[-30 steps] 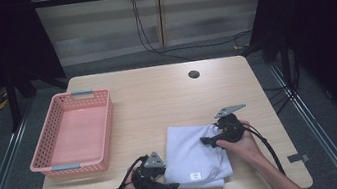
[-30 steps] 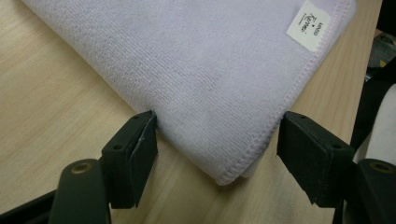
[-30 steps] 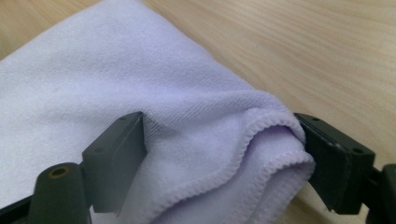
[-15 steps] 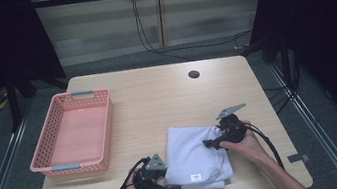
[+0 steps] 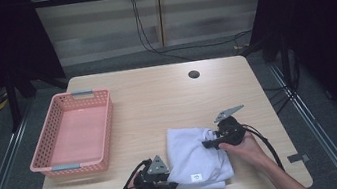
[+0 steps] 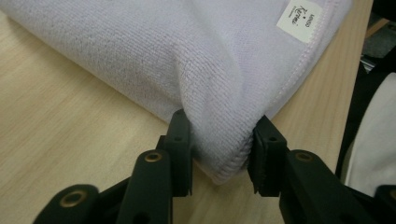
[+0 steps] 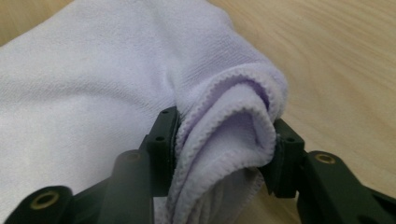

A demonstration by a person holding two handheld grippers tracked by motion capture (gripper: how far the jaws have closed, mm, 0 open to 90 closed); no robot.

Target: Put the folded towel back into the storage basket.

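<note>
A folded pale lilac towel (image 5: 193, 154) lies on the wooden table near its front edge, a small white label (image 5: 196, 176) on its near part. My left gripper (image 5: 172, 186) is at the towel's near-left corner. Its jaws have just been closing, and the pads now pinch that thick corner (image 6: 219, 158) between them. My right gripper (image 5: 209, 144) is at the towel's far-right corner. Its jaws have just been closing too and squeeze the bunched hemmed layers (image 7: 229, 135). Both grippers sit low on the table.
A pink plastic basket (image 5: 45, 161) stands empty at the left of the table. A round cable hole (image 5: 194, 74) lies at the back of the table (image 5: 157, 101). Bare wood stretches between the basket and the towel.
Both hands stay where they were. The jaws of both grippers have drawn in on the towel's corners.
</note>
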